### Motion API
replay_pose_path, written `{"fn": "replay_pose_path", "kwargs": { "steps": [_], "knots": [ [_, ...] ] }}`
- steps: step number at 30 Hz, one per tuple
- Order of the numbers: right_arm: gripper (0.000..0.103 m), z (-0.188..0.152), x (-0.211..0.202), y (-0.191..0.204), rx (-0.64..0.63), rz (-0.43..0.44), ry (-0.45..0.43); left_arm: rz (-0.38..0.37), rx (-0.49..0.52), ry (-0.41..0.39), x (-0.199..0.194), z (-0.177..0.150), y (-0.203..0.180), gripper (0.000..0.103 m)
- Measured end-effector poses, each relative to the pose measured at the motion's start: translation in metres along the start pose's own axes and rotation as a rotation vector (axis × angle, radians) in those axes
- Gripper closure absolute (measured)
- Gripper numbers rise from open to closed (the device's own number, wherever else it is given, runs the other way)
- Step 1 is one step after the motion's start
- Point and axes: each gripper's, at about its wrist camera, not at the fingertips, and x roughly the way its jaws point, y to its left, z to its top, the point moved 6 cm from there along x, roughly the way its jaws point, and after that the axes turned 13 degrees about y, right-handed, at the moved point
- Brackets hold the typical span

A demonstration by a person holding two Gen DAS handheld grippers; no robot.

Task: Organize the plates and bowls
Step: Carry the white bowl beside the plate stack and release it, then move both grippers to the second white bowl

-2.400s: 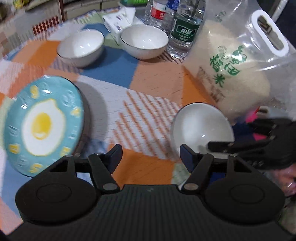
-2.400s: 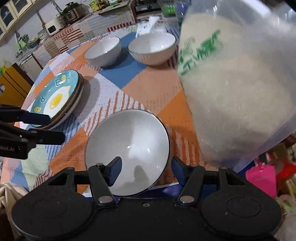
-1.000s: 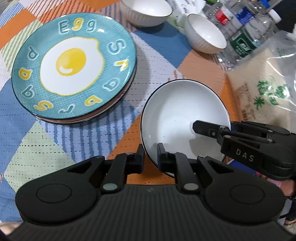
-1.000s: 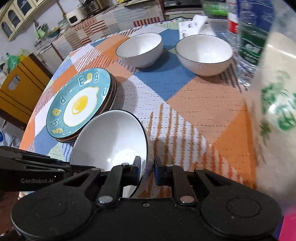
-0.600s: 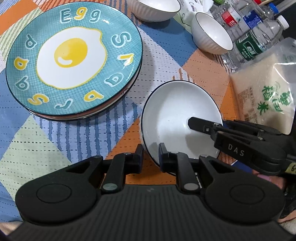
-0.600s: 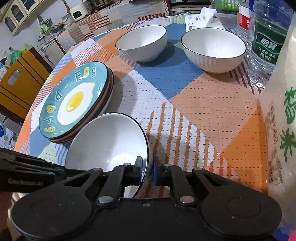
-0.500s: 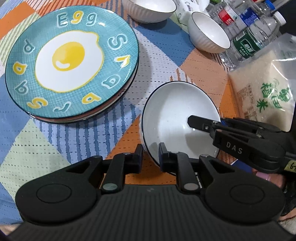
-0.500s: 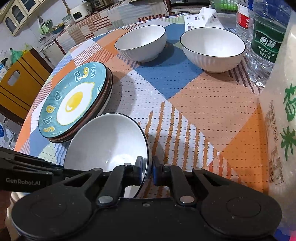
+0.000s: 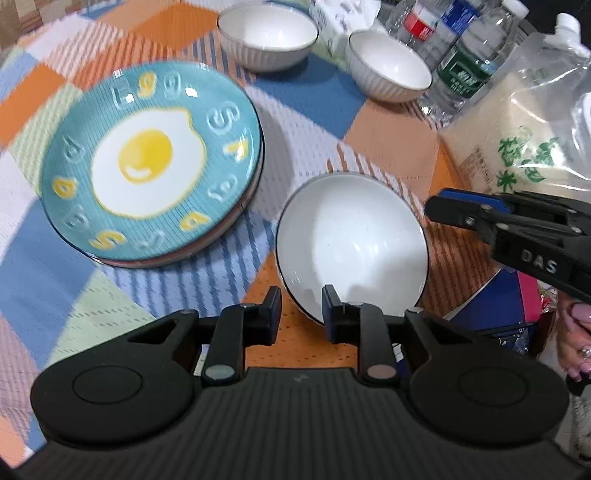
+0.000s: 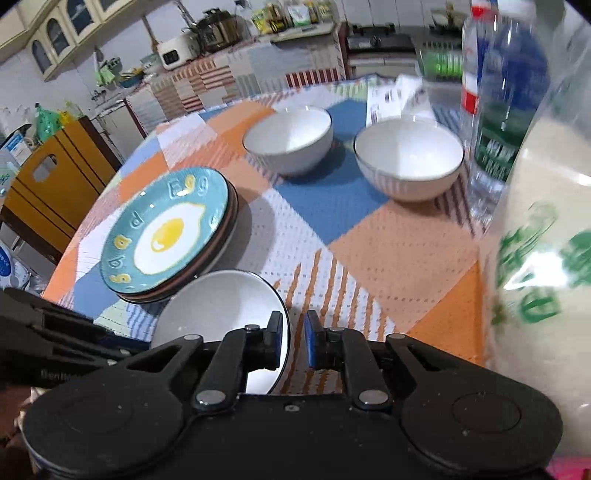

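A white bowl with a dark rim (image 9: 351, 243) sits near the table's front edge, right of a stack of plates topped by a teal fried-egg plate (image 9: 147, 162). My left gripper (image 9: 301, 308) is opening. The bowl's near rim lies between its jaws, and neither pad presses on it. In the right wrist view the bowl (image 10: 214, 317) is low on the left. My right gripper (image 10: 293, 332) is shut on it, with the rim running through the narrow gap. From the left wrist, the right gripper (image 9: 437, 206) meets the bowl's right edge.
Two more white bowls (image 9: 267, 31) (image 9: 389, 70) stand at the back of the chequered tablecloth. Right of them are water bottles (image 9: 465, 66) and a large clear bag of rice (image 9: 517, 155). A person's hand (image 9: 576, 332) shows at the right edge.
My left jaws have parted from the bowl's rim. Both grippers have risen, and the bowl looks smaller in both views. The right gripper's finger, earlier across the bowl's inside, now shows at its right rim.
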Motion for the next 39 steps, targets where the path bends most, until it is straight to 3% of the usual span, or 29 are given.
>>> {"fn": "replay_pose_path", "kwargs": {
  "steps": [7,18,20,26,31,35,39],
  "knots": [
    [0.069,0.003,-0.046,0.01,-0.096,-0.061,-0.085,0.075,0.051,-0.072,-0.042,0.005,0.002,0.072],
    [0.037,0.029,-0.091,0.028,-0.25,-0.149,-0.237,0.075,0.046,-0.166,-0.081,0.025,0.003,0.06],
    [0.035,0.034,-0.089,0.027,-0.246,-0.156,-0.261,0.075,0.043,-0.185,-0.084,0.032,0.001,0.051],
    [0.03,0.054,-0.068,0.011,-0.188,-0.183,-0.31,0.104,0.032,-0.234,-0.088,0.059,-0.003,0.038],
    [0.029,0.072,-0.041,-0.009,-0.116,-0.229,-0.272,0.107,-0.002,-0.271,-0.079,0.088,0.001,0.036],
    [0.029,0.083,-0.014,-0.013,-0.156,-0.281,-0.247,0.073,-0.034,-0.275,-0.061,0.113,0.003,0.035],
    [0.03,0.091,0.013,-0.02,-0.141,-0.283,-0.191,-0.022,-0.056,-0.257,-0.035,0.139,-0.002,0.036]
  ]
}}
